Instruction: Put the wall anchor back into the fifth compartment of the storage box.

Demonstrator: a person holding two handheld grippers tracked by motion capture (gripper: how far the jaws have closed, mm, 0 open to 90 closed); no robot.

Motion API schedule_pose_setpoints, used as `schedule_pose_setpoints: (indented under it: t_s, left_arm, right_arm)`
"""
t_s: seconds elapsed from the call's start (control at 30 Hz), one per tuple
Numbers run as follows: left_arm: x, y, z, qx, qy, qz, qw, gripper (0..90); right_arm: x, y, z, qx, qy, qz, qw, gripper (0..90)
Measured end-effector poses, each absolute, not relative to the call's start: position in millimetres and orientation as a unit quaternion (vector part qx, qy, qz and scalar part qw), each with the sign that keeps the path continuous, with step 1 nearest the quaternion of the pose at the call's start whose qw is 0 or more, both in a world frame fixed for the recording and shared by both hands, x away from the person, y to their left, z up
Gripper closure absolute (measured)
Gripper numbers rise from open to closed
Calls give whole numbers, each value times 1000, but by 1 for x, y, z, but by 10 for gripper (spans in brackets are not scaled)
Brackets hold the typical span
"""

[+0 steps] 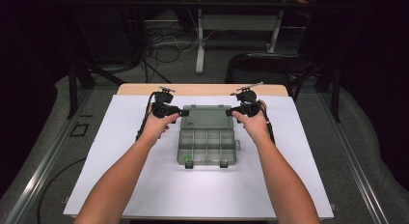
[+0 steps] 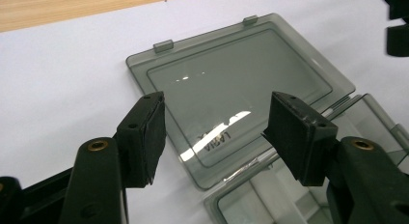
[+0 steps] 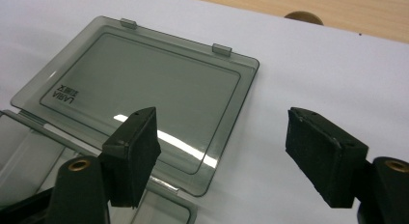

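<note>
The box sits mid-bench on a white sheet, its lid thrown fully back and lying flat on the far side, so the compartments face up, seemingly bare. The left tongs and right tongs flank the lid's two side edges, jaws wide and gripping nothing, probably lined up to lift and close it. Nothing on the sheet blocks that swing. Beyond the bench stand a chair and floor cables.
</note>
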State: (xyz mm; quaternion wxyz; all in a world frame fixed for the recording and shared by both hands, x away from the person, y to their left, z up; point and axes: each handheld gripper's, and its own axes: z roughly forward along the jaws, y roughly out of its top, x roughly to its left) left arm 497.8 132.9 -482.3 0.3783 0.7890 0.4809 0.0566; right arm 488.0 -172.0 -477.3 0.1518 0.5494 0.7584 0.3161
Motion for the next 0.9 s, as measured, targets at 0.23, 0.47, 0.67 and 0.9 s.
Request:
schedule_pose_setpoints:
  t_s: [0.23,0.47,0.67,0.9]
  left_arm:
    - [508,138,-493,783,500,57,365,387]
    - [511,132,-503,782,510,51,354,387]
    - [512,125,-509,783,513,43,349,386]
    - [510,119,-514,786,517,43,338,387]
  right_arm:
    - [495,-169,-486,569,747,317,133,269]
    - [497,-162,-493,570,750,308,132,270]
    - [498,-157,-500,570,757,297,120,275]
    - [498,-155,-506,569,760,295,105,323]
